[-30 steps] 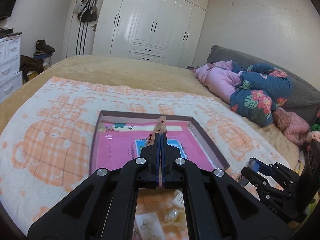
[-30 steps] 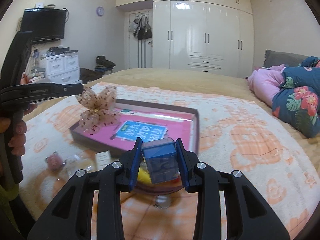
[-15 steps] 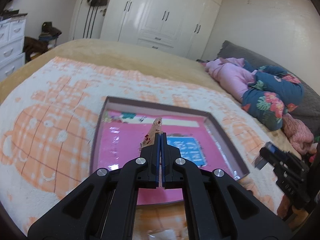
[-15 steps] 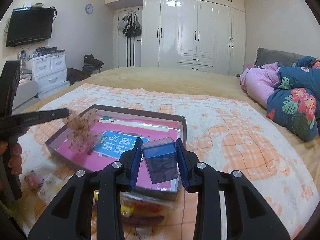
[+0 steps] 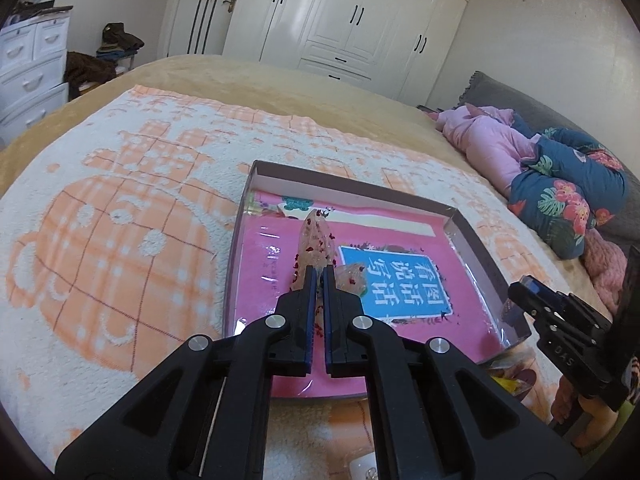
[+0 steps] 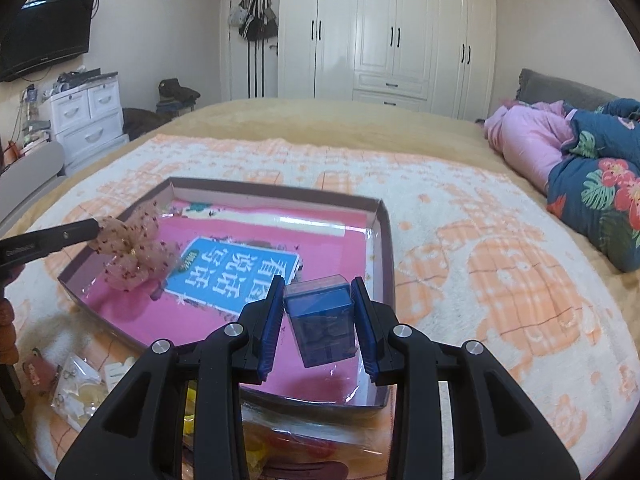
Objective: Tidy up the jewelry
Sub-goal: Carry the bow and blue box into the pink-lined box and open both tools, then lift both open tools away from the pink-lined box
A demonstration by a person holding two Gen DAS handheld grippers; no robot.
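My left gripper (image 5: 317, 270) is shut on a sheer pink bow hair clip (image 5: 316, 238) with red speckles and holds it low over the pink-lined box tray (image 5: 352, 188). The bow (image 6: 134, 246) also shows in the right wrist view, at the tray's left side. My right gripper (image 6: 318, 292) is shut on a small blue clear-lidded box (image 6: 322, 320), held over the tray's near right corner (image 6: 380, 240). The right gripper also shows in the left wrist view (image 5: 532, 296), at the tray's right edge.
The tray lies on an orange and white blanket (image 5: 120, 216) on a bed. Small bagged jewelry items (image 6: 76, 384) and packets (image 6: 288, 444) lie in front of the tray. Folded clothes (image 6: 580, 160) are piled at the right. A white dresser (image 6: 86, 116) stands at the left.
Both grippers have moved forward and down over the tray. The bow has come lower, close to the tray's floor. The blue box now sits over the tray's near right corner.
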